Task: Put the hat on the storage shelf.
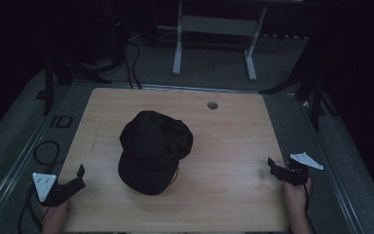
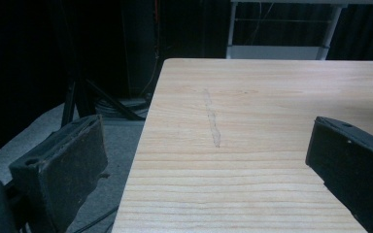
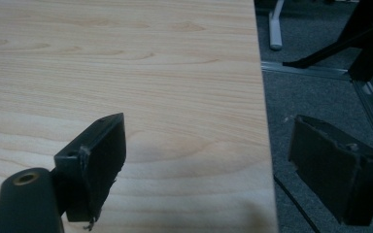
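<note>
Both tools are wide open and empty: left gripper [image 1: 73,181] at the near-left table [image 1: 233,146] edge, right gripper [image 1: 278,171] at the near-right. The black cap [image 1: 155,151] sits mid-table, well apart from both. Looks soft and light, probably floppy, so I'd pinch the brim. Plenty of bare wood around.

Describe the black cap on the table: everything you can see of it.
The black cap looks like soft, dull fabric with a rounded, slightly crumpled crown and a brim facing the near edge. A small yellowish bit peeks out at its near right side; what it is, I cannot tell. It lies crown up near the middle of the wooden table, apart from both grippers, with nothing else touching it.
</note>
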`<state>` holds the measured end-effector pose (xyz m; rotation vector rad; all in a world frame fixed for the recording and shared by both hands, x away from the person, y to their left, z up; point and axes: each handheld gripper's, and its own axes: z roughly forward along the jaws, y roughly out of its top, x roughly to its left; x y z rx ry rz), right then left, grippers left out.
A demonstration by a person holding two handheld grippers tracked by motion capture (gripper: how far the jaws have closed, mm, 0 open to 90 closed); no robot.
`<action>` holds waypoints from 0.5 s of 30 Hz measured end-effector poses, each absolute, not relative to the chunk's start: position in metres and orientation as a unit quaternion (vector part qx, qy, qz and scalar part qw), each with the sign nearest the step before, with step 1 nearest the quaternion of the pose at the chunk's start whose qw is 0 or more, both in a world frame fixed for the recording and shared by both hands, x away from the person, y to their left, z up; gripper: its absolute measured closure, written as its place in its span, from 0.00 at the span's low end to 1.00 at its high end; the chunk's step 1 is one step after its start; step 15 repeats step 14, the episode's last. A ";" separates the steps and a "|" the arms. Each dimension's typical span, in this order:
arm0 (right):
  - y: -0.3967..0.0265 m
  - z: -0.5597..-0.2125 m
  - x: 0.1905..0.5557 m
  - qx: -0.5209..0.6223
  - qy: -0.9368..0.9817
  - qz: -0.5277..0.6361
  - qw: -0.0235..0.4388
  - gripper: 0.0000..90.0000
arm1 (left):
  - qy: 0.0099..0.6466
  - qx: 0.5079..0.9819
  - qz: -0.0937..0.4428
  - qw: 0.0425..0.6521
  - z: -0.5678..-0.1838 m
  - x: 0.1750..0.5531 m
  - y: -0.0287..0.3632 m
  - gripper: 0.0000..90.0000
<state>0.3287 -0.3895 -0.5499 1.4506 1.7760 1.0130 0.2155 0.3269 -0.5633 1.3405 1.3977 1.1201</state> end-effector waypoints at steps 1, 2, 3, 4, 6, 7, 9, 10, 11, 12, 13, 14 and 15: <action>-0.391 -0.550 0.328 0.552 0.671 0.383 0.315 0.15 | 0.562 0.539 0.450 0.437 -0.563 0.215 0.327 0.02; -0.392 -0.550 0.328 0.554 0.668 0.383 0.317 0.15 | 0.562 0.539 0.449 0.437 -0.563 0.215 0.327 0.02; -0.392 -0.550 0.328 0.555 0.667 0.385 0.315 0.15 | 0.563 0.539 0.449 0.437 -0.563 0.216 0.327 0.02; -0.393 -0.550 0.327 0.557 0.665 0.387 0.313 0.15 | 0.563 0.539 0.449 0.437 -0.563 0.215 0.327 0.02; -0.392 -0.550 0.327 0.553 0.666 0.385 0.320 0.15 | 0.563 0.539 0.449 0.437 -0.563 0.216 0.327 0.02; -0.391 -0.550 0.327 0.554 0.667 0.384 0.319 0.15 | 0.563 0.539 0.449 0.437 -0.563 0.216 0.327 0.02; -0.391 -0.550 0.327 0.555 0.667 0.382 0.319 0.15 | 0.563 0.539 0.449 0.437 -0.563 0.216 0.327 0.02; -0.391 -0.550 0.327 0.555 0.667 0.382 0.318 0.15 | 0.564 0.539 0.449 0.437 -0.563 0.216 0.327 0.02; -0.392 -0.550 0.328 0.556 0.666 0.383 0.318 0.15 | 0.564 0.539 0.448 0.437 -0.563 0.216 0.327 0.02; -0.392 -0.550 0.328 0.556 0.666 0.384 0.316 0.15 | 0.564 0.539 0.448 0.437 -0.563 0.216 0.327 0.02; -0.392 -0.550 0.328 0.556 0.666 0.384 0.315 0.15 | 0.564 0.539 0.448 0.437 -0.563 0.216 0.327 0.02; -0.392 -0.550 0.328 0.557 0.666 0.384 0.314 0.15 | 0.564 0.539 0.448 0.437 -0.563 0.216 0.327 0.02; -0.392 -0.550 0.328 0.557 0.666 0.384 0.314 0.15 | 0.564 0.539 0.448 0.437 -0.563 0.216 0.327 0.02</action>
